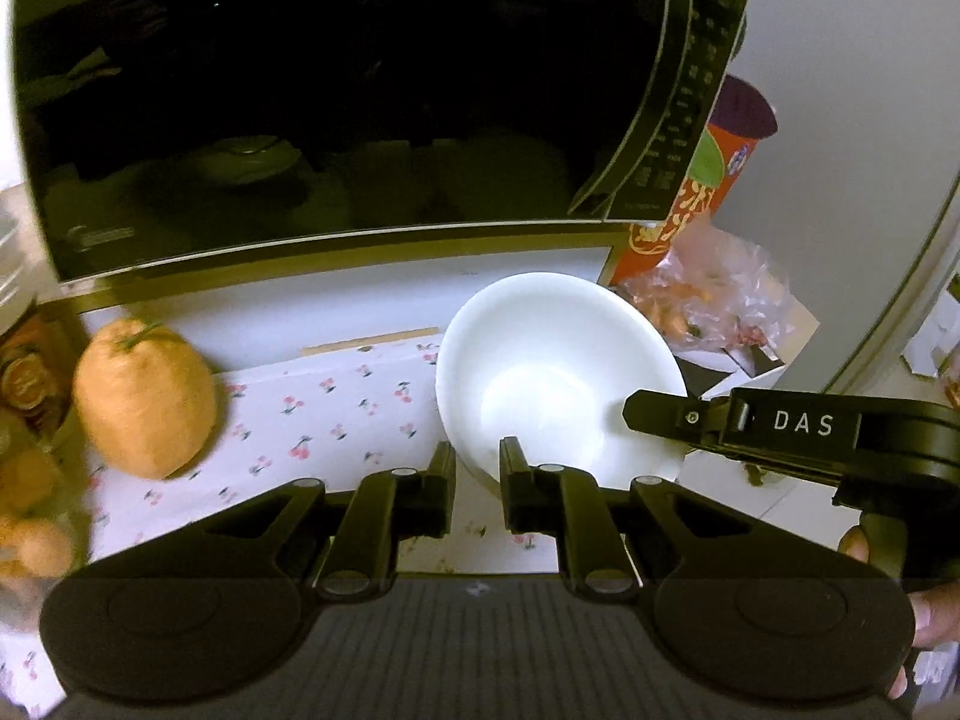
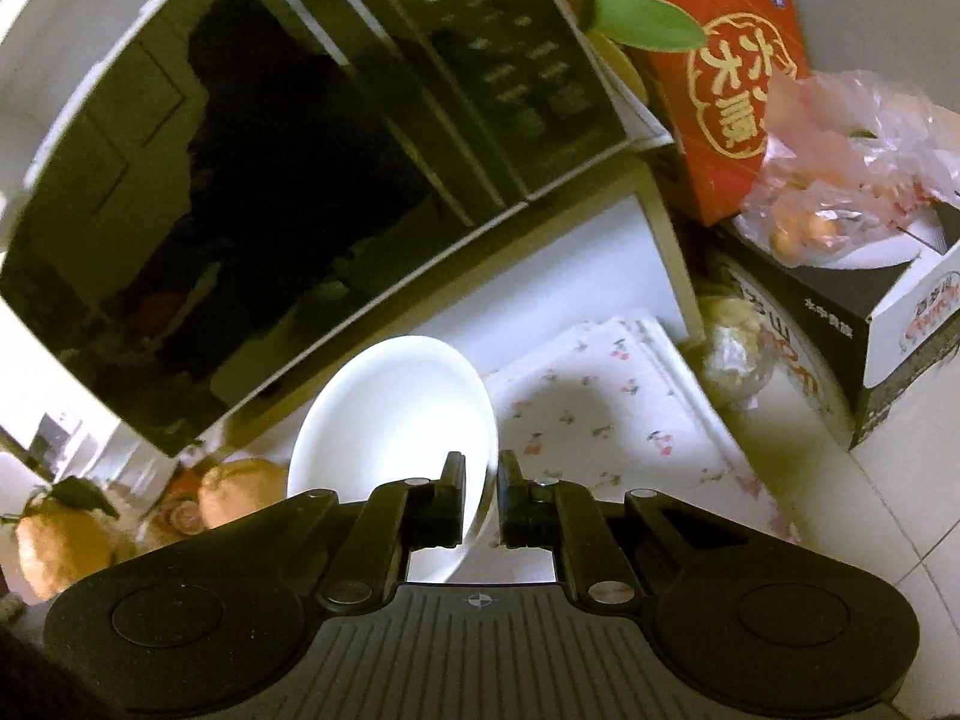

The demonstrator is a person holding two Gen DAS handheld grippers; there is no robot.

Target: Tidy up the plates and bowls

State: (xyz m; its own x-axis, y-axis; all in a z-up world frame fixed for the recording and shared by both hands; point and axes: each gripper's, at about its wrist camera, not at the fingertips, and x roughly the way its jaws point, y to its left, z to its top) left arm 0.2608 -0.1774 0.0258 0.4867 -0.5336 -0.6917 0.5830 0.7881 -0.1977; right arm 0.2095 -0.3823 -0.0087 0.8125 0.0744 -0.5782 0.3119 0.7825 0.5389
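My right gripper (image 2: 480, 495) has its fingers clamped on the rim of the white bowl (image 2: 393, 420), one finger inside and one outside at the bowl's 5 o'clock edge. My left gripper (image 1: 478, 480) has its fingers nipped over the same bowl (image 1: 555, 372) at its 7 o'clock rim, the gap narrow with the rim between them. In the left wrist view the right gripper (image 1: 654, 411) comes in from 3 o'clock. The bowl sits over the cherry-print cloth (image 1: 336, 408) on the tabletop (image 2: 888, 510), just before the microwave (image 1: 336, 90). A large orange citrus (image 1: 144, 399) lies at 9 o'clock, a red carton (image 2: 726, 78) and plastic bag (image 2: 852, 162) at 2 o'clock.
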